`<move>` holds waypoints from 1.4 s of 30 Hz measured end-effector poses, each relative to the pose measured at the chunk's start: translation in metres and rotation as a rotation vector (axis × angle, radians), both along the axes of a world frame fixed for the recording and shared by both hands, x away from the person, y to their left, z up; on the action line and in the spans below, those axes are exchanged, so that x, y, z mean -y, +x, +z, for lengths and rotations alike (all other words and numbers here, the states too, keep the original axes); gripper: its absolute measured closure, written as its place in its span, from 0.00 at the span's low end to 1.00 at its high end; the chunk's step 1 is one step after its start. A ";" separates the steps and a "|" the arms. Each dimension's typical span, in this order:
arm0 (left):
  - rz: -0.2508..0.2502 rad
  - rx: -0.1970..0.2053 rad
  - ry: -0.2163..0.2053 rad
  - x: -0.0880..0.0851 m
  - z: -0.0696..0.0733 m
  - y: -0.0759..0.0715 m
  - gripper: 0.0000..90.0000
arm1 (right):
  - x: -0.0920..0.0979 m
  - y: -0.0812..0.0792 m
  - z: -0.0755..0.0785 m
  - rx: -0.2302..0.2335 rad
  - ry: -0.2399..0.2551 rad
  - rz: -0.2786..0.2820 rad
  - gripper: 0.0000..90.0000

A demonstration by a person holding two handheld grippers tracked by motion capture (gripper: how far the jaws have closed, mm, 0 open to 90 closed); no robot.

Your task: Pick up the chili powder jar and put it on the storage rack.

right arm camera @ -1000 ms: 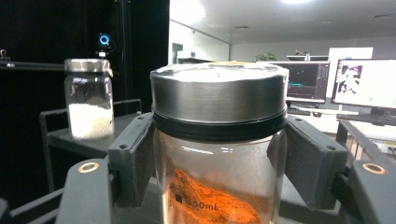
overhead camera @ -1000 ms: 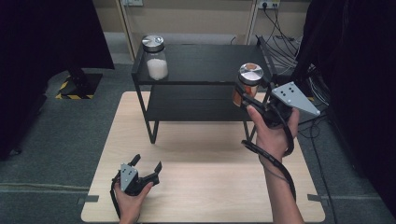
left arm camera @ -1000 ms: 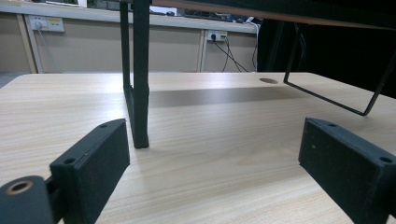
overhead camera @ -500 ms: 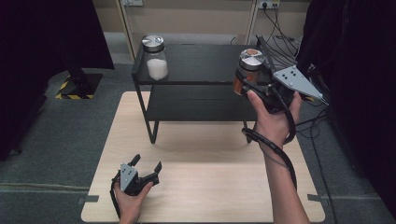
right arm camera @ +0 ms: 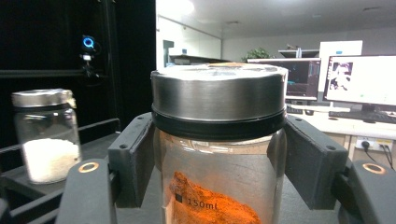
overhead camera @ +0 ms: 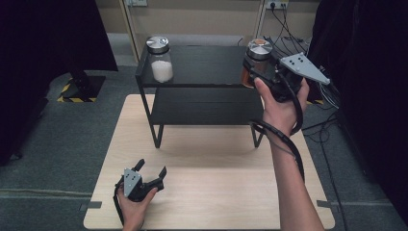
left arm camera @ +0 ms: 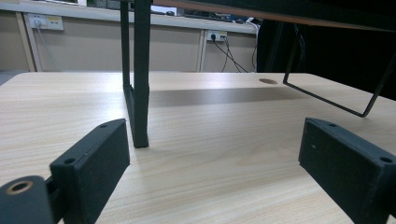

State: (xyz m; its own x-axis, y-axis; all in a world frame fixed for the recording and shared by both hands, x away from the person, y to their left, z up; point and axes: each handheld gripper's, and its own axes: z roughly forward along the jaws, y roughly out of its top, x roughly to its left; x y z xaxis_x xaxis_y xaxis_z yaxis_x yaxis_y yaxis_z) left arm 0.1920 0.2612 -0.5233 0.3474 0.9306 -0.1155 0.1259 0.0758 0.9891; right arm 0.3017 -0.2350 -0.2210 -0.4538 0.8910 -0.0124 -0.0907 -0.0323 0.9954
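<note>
A pale wooden table [overhead camera: 207, 192] carries a black two-level shelf [overhead camera: 202, 65] at its far side. One leg of the shelf [left arm camera: 139, 93] stands on the wood straight ahead in the left gripper view.

On the shelf's top level, at the left corner, a glass jar of white powder [overhead camera: 159, 60] with a metal lid stands upright; it also shows to the left in the right gripper view [right arm camera: 46, 135].

At the top level's right edge, the right gripper [overhead camera: 255, 72] clamps a glass jar of orange powder [overhead camera: 256, 60]. In the right gripper view its two black pads press the glass on either side just under the metal lid [right arm camera: 218, 95], the jar [right arm camera: 217, 186] upright.

The left gripper [overhead camera: 151, 171] rests near the table's front edge, well apart from both jars, its jaws spread wide with nothing between them.
</note>
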 end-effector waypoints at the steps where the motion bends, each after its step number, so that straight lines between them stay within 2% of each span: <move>1: 0.000 0.001 0.001 0.000 0.000 0.000 0.09 | -0.001 0.003 0.002 -0.006 -0.002 -0.007 0.36; 8: -0.002 0.000 -0.003 -0.001 0.000 0.000 0.09 | -0.004 0.016 0.009 -0.037 -0.014 -0.034 0.36; 18: -0.002 -0.002 -0.007 -0.001 0.000 0.001 0.09 | -0.004 0.029 0.005 -0.041 -0.024 -0.048 0.36; 28: -0.003 -0.002 -0.011 -0.002 0.000 0.001 0.09 | -0.007 0.042 0.004 -0.074 -0.044 -0.062 0.36; 32: -0.004 -0.003 -0.009 -0.002 0.000 0.001 0.09 | -0.007 0.045 0.002 -0.072 -0.037 -0.056 0.36; 36: -0.004 0.000 -0.008 -0.001 -0.001 0.000 0.09 | -0.008 0.047 0.000 -0.074 -0.053 -0.064 0.36; 40: -0.004 -0.001 -0.008 -0.002 0.000 0.001 0.09 | -0.007 0.049 -0.012 -0.053 -0.012 -0.063 0.36; 42: -0.004 -0.001 -0.008 -0.002 0.000 0.001 0.09 | -0.006 0.049 -0.014 -0.045 -0.007 -0.062 0.36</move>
State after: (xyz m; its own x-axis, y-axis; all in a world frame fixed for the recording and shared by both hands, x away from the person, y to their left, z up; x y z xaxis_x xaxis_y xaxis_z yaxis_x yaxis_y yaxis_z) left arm 0.1925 0.2627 -0.5237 0.3510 0.9282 -0.1233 0.1270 0.0832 0.9884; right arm 0.3503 -0.2286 -0.2352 -0.3977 0.9175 0.0007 -0.0478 -0.0215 0.9986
